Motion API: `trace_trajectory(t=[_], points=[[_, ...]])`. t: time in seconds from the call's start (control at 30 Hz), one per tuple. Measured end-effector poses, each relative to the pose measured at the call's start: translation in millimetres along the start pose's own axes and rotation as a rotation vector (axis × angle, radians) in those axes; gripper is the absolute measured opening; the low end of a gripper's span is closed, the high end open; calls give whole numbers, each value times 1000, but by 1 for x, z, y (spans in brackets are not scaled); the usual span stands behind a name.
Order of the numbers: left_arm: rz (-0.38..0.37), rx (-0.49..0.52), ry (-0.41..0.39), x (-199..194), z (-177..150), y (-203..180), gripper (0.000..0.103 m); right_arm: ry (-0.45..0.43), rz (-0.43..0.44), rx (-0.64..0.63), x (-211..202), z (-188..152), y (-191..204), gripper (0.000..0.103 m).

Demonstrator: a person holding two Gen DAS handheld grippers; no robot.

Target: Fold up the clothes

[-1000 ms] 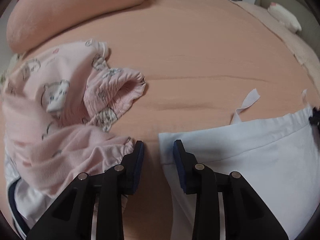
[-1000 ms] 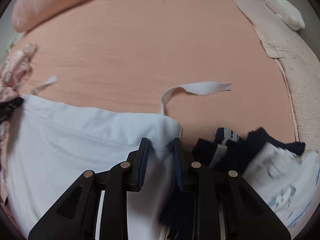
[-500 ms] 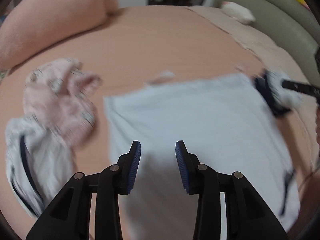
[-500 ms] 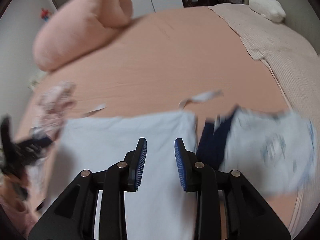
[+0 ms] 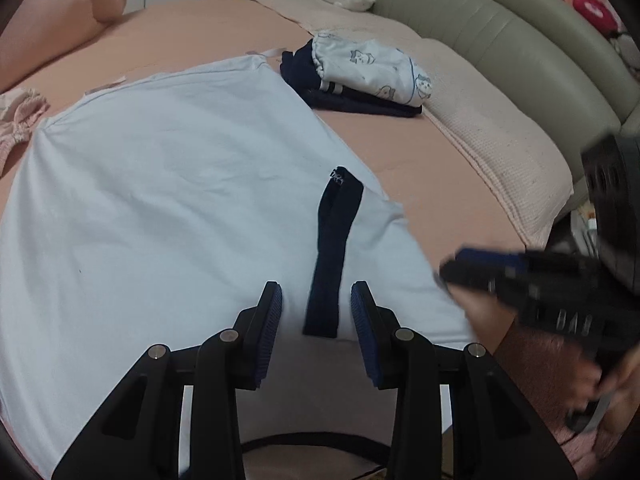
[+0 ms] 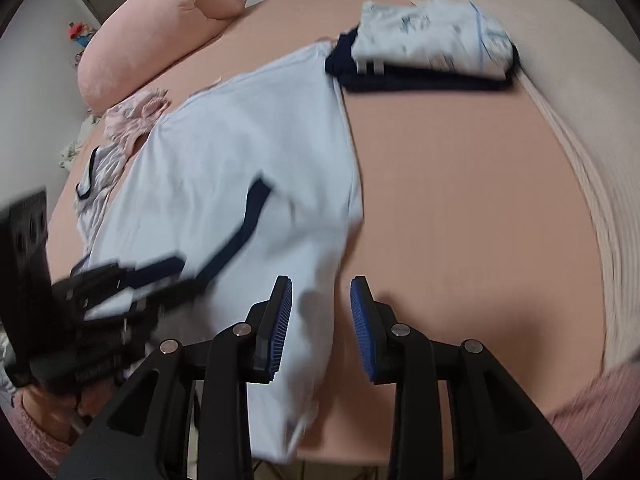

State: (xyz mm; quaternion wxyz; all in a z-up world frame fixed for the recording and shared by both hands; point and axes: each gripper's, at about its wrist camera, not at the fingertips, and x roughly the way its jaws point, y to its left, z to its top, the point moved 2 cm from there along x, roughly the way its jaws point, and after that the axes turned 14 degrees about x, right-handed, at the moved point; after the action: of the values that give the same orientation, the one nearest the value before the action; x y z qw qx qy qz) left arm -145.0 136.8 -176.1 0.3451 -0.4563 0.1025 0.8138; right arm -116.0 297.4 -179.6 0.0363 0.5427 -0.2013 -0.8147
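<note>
Left wrist view: the pale blue garment (image 5: 168,208) lies spread on the peach bed sheet (image 5: 452,184), its near hem reaching the mattress edge under the left gripper (image 5: 316,312).
Left jaws: apart, gripping nothing; the lower end of a navy strap (image 5: 334,256) that lies on the cloth shows between them.
Right jaws: the right gripper (image 6: 320,320) stands apart too, having just been opening; the garment's right edge shows between the pads, not pinched.
Neighbours: a folded stack (image 5: 360,76) lies just beyond the far right corner; a pink garment (image 6: 134,120) lies bunched at the far left corner.
Step in hand: probably taking hold of the near hem for the first fold.
Doing it well: take the two near corners at matching points, with the jaws closing on every layer of the hem.
Care: tuck the strap inside the fold, and carry the hem straight towards the far edge, short of the stack.
</note>
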Motion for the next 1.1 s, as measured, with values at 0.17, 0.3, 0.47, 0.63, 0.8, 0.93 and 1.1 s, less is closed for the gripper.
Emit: trace_trajectory(t=[0.17, 0.3, 0.47, 0.63, 0.8, 0.93, 1.1], points=[[-1, 13, -53, -20, -1, 1, 38, 1, 10, -38, -13, -30, 3, 36], [123, 131, 74, 16, -17, -15, 38, 31, -12, -66, -14, -41, -13, 40], [211, 165, 125, 24, -29, -14, 38, 9, -154, -89, -10, -55, -20, 44], [209, 112, 107, 15, -32, -5, 38, -20, -284, -65, -14, -58, -32, 43], [72, -7, -1, -4, -47, 2, 38, -21, -6, 52, -36, -55, -47, 43], [59, 2, 0, -2, -49, 1, 38, 38, 29, 53, -25, -56, -41, 43], [-82, -136, -40, 15, -36, 8, 39, 81, 70, 13, -13, -61, -30, 43]])
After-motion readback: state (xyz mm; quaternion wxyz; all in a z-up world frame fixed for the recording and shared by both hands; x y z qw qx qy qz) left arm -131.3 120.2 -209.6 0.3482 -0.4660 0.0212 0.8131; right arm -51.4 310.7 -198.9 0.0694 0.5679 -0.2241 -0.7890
